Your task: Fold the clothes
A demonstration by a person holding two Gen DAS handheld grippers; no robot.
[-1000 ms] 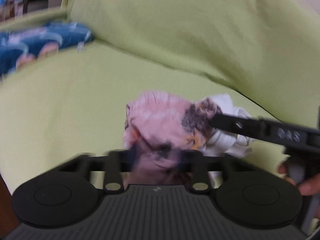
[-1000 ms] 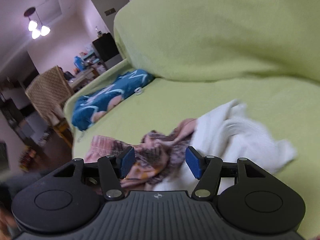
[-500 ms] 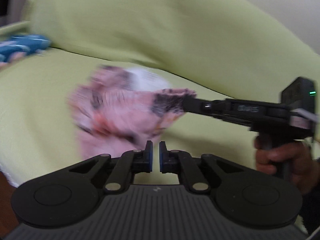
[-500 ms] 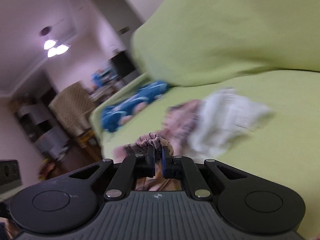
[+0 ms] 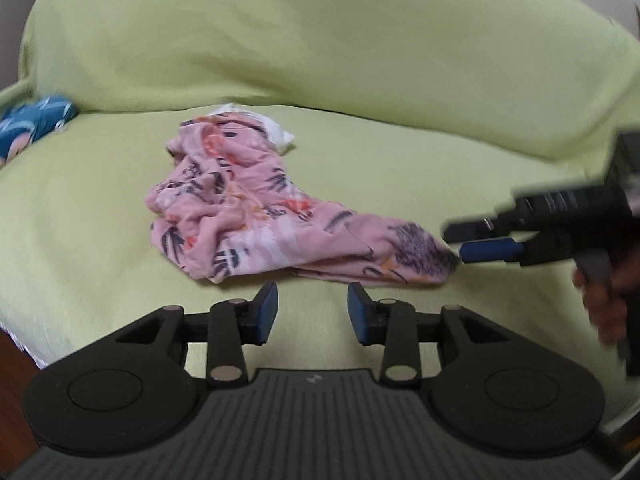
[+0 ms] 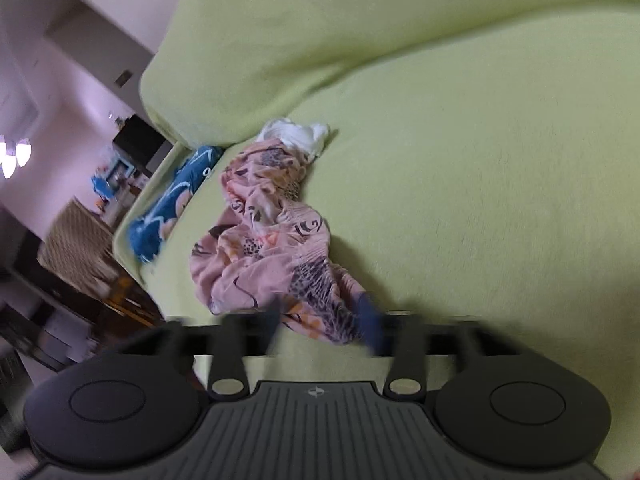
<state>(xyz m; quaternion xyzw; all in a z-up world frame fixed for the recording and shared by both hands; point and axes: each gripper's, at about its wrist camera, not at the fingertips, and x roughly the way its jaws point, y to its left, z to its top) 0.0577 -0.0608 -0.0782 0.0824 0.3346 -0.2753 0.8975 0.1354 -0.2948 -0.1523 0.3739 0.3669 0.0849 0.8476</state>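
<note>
Both grippers have pulled back from the pile since the earlier frames, and the crumpled pink floral-print garment now lies stretched out on the lime-green fabric sofa cover instead of bunched between them. Left gripper: jaws opening, blue pads spread, nothing between them, garment edge just ahead of the tips. Right gripper: jaws opening; the left wrist view shows its tips just at the dark-printed corner of the garment, and the right wrist view shows that corner lying between the blurred fingers; can't tell whether the pads still touch the cloth. A hand holds the right gripper's handle at the frame edge.

White crumpled cloth sits touching the far end of the pink garment, near the sofa backrest. Blue patterned cushion lies at the sofa's far end, well apart from the pile.

No readable writing or brand; only a small embossed logo mark on each gripper body. No containers in view.
</note>
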